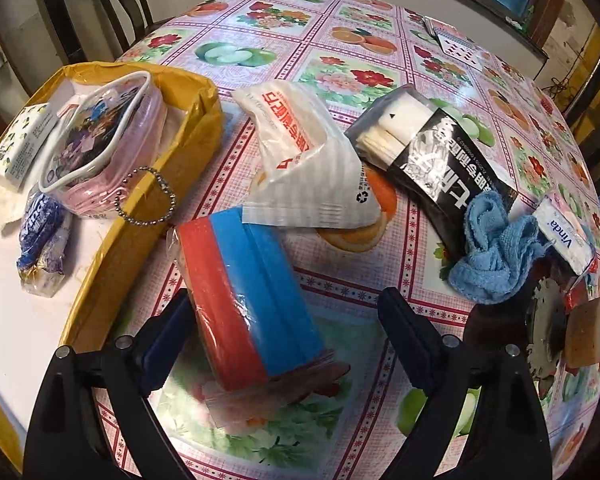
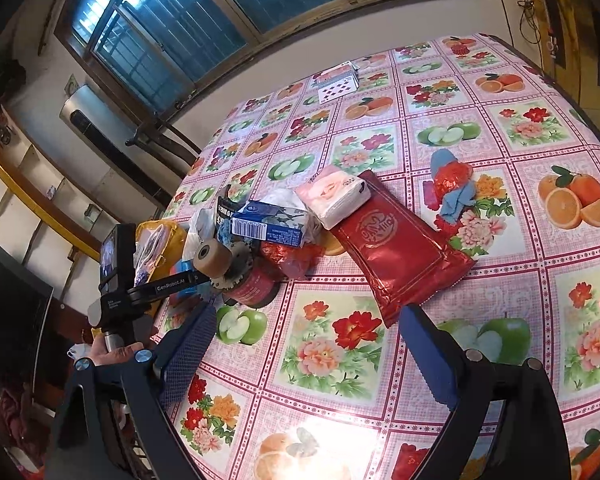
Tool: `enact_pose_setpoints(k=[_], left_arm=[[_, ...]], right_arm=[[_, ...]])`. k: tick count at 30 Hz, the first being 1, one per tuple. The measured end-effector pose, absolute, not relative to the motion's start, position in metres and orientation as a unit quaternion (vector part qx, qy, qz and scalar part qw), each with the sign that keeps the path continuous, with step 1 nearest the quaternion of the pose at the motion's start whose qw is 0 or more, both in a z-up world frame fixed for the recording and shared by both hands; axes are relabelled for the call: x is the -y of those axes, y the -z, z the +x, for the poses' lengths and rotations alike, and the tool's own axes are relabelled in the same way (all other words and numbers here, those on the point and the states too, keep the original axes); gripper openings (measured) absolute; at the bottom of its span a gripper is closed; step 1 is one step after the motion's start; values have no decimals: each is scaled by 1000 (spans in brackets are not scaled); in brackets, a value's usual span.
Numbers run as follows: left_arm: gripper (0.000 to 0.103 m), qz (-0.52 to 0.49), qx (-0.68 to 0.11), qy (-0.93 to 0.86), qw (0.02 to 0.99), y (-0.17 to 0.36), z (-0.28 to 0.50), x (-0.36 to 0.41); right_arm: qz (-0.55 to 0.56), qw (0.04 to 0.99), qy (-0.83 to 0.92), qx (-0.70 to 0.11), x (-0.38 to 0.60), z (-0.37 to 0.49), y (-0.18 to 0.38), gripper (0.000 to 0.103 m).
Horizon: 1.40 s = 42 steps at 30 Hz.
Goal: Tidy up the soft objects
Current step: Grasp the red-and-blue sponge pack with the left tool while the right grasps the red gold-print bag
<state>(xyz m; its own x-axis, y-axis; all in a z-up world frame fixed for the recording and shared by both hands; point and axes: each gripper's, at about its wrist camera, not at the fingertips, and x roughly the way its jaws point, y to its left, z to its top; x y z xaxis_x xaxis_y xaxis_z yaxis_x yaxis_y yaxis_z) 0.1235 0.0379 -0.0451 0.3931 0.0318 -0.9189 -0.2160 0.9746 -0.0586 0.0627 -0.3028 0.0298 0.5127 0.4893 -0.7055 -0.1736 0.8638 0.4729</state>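
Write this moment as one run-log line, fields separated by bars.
left gripper: open, around red-and-blue pack | right gripper: open, empty, near red pouch | yellow box: partly filled

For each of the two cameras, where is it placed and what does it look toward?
Left wrist: sits behind the open left tongs, facing the red and blue pack and yellow box.
Right wrist: sits behind the open right tongs, facing the red pouch; a hand shows.
Shared: the fruit-print tablecloth, playing cards.
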Motion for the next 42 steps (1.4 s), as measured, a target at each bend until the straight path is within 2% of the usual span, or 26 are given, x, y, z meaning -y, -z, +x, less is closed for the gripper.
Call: enact_pose_setpoints(k=[7,16,26,29,36,39,41,42], left_arm=[[93,-105,-545,-81,828,46,129,-43],[99,-73,-555,-78,825,51,133,-32],[99,-62,-552,-73,828,51,130,-32],[103,-61,-557,-77,825,53,131,-31],[103,-68,-555,-89,824,53,129,-30],[103,-71,-554,-91,824,53,130,-31],[103,-69,-551,-86,827,53,129,-30],[103,-65,-551,-82,828,53,129,-29]], right_arm=[[176,850,-201,-454,303,65,-27,94],[147,856,-185,-460,309,91,-26,94],[-26,843,-210,-495,281,143,3,94],[-86,838,-206,-499,267,159,13,95],[-144,798,-208,-547,244,185,50,96],[-138,806,-198,-540,242,185,52,94],[-134,807,-192,-542,242,180,51,86],[-136,808,-192,-540,243,176,49,76]])
